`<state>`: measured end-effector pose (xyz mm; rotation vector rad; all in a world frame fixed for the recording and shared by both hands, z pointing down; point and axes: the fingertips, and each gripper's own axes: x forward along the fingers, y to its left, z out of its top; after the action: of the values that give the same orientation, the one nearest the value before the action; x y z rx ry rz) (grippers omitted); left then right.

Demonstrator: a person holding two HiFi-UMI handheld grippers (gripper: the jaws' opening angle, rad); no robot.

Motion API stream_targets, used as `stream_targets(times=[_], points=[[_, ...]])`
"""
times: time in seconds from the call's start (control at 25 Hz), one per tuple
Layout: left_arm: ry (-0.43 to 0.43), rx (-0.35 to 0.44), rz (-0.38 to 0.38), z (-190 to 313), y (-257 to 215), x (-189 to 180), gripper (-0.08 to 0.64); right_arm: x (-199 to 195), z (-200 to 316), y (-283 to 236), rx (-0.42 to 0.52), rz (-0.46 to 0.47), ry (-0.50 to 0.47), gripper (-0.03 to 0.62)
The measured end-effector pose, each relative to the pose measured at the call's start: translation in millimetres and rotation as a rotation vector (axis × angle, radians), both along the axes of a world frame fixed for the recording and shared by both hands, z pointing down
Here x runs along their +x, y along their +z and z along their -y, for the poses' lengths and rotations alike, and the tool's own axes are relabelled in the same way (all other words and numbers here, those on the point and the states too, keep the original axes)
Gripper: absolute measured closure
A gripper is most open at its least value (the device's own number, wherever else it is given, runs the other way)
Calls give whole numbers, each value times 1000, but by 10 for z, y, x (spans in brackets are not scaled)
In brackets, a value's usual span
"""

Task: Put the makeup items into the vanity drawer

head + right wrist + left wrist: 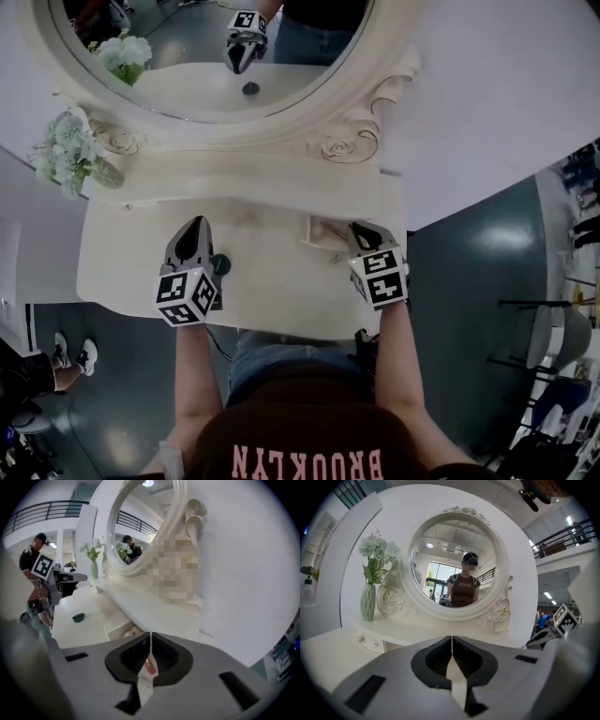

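Between the pads of the right gripper (151, 637) sits a small, slim pink makeup item (150, 666); the jaws are nearly together and pinch it. Just beyond the jaw tips, the vanity drawer (112, 631) stands open. Farther left, a small round dark green item (78, 617) lies on the white tabletop (89, 604), just beside the left gripper (195, 232), whose jaws are closed on nothing.

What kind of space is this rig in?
Likely a staged bedroom corner inside a big open hall: a white vanity table with an oval mirror and a vase of flowers, but a mezzanine railing and a bystander show nearby.
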<state>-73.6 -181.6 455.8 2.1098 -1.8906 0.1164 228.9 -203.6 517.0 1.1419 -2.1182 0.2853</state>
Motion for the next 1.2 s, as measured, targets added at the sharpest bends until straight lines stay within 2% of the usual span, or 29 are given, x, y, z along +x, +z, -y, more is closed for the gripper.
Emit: stream_targets(times=[0.12, 0.28, 0.36, 0.68, 0.88, 1.2], points=[[15, -1, 4, -44, -25, -76, 554, 11, -10, -67, 1, 73, 97, 594], [28, -7, 12, -122, -42, -236, 554, -81, -40, -198, -13, 284, 228, 594], [30, -6, 13, -148, -60, -338, 554, -138, -66, -244, -10, 344, 272, 594], [22, 3, 13, -245, -137, -693, 554, -444, -180, -314, 4, 407, 313, 594], [4, -8, 20, -388, -103, -990, 554, -803, -230, -277, -2, 425, 289, 594], [-78, -8, 23, -654, -65, -1583, 554, -1495, -294, -159, -30, 423, 199, 594]])
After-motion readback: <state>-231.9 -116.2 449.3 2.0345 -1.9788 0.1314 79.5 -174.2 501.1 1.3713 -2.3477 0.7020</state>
